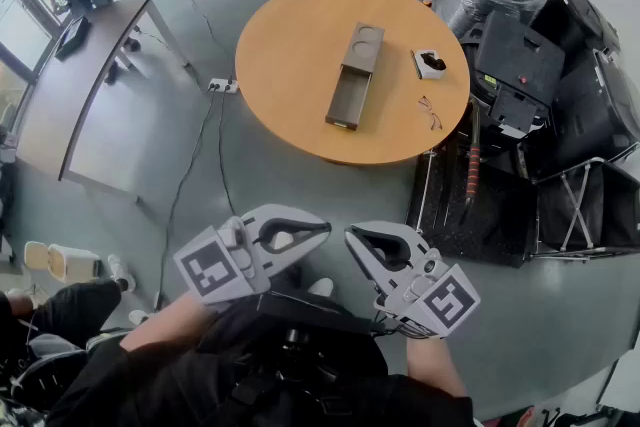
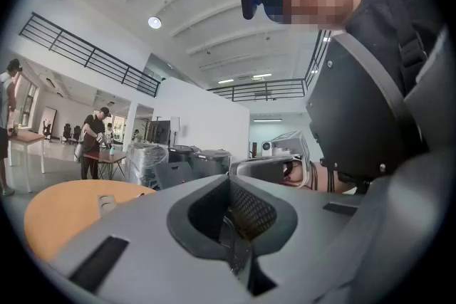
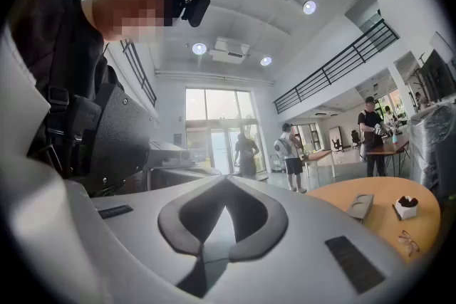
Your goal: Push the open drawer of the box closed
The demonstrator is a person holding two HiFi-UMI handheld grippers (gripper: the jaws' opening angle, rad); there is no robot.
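A brown box (image 1: 356, 73) lies on the round wooden table (image 1: 290, 65), its drawer (image 1: 347, 100) pulled out toward the near edge. Both grippers hang close to my body, well short of the table and apart from the box. The left gripper (image 1: 318, 229) is shut with nothing in it, and so is the right gripper (image 1: 352, 237). In the left gripper view the jaws (image 2: 229, 178) meet at the tips, and the box (image 2: 107, 203) shows small on the table at left. In the right gripper view the jaws (image 3: 226, 179) also meet, with the box (image 3: 360, 206) at right.
On the table near the box lie a small white holder with a dark object (image 1: 431, 64) and a pair of glasses (image 1: 430, 112). Black cases (image 1: 520, 75) crowd the table's right side. A grey table (image 1: 80, 85) and a floor power strip (image 1: 222, 86) are at left. People stand at the back.
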